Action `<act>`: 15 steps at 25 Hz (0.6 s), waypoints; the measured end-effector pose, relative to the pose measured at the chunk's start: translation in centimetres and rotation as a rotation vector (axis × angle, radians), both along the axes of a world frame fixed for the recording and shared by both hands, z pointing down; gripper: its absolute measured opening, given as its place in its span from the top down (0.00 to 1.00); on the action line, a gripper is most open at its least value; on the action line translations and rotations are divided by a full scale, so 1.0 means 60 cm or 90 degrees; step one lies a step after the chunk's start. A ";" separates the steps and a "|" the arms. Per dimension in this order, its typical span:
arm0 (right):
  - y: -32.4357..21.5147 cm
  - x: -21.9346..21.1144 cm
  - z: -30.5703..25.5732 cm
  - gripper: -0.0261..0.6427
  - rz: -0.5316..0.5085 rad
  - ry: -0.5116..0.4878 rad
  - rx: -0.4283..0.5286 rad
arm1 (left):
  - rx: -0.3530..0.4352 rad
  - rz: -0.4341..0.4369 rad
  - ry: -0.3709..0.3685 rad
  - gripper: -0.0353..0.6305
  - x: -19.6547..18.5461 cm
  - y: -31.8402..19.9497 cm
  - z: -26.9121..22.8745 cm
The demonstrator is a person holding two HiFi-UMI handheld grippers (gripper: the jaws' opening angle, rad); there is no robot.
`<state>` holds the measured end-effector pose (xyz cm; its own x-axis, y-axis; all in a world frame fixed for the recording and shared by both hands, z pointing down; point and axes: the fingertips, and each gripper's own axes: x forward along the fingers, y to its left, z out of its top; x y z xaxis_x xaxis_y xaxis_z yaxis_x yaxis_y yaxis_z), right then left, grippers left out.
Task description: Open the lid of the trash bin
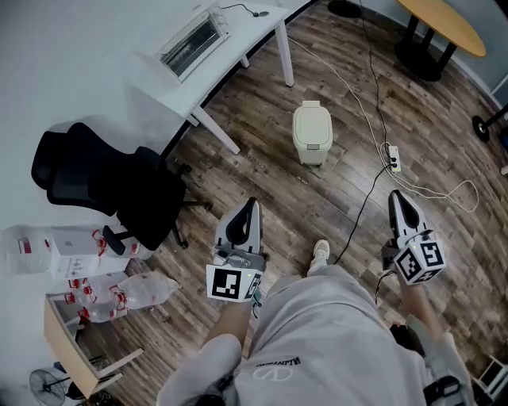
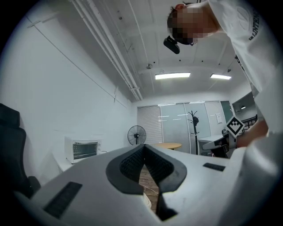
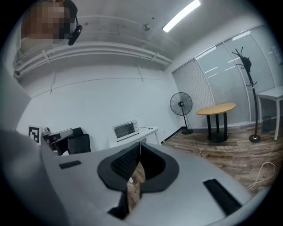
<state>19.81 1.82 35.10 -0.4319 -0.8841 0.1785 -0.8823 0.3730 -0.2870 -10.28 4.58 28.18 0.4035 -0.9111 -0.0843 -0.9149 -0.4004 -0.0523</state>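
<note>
In the head view the cream trash bin (image 1: 312,131) stands on the wood floor ahead of me, its lid down. My left gripper (image 1: 251,205) hovers well short of it, below and to its left, jaws pressed together with nothing between them. My right gripper (image 1: 394,197) hangs to the bin's lower right, also shut and empty. In the left gripper view the left gripper (image 2: 143,147) points over the floor toward the far wall. The right gripper (image 3: 139,145) in its own view shows only floor through the gap behind its closed tips.
A white desk (image 1: 238,47) with a toaster oven (image 1: 194,36) stands at the far left, a black office chair (image 1: 111,186) beside it. A power strip (image 1: 393,157) and cables lie right of the bin. A round wooden table (image 1: 440,24) is far right. Bottle packs (image 1: 79,262) and a cardboard box (image 1: 67,341) sit near left.
</note>
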 end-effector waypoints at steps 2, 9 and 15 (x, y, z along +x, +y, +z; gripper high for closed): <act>-0.022 0.009 0.010 0.94 -0.017 -0.004 -0.004 | 0.002 -0.006 -0.004 0.95 0.018 -0.016 0.000; -0.092 0.026 0.016 0.94 -0.027 -0.022 -0.007 | -0.006 -0.021 -0.006 0.95 0.040 -0.070 0.005; -0.127 0.024 0.025 0.94 -0.021 -0.013 -0.014 | -0.007 -0.010 -0.006 0.94 0.043 -0.123 0.007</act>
<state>21.23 -5.83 36.60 -0.4640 -0.8655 0.1886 -0.8635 0.3945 -0.3141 -7.72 -2.79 28.58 0.3895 -0.9184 -0.0700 -0.9207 -0.3861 -0.0571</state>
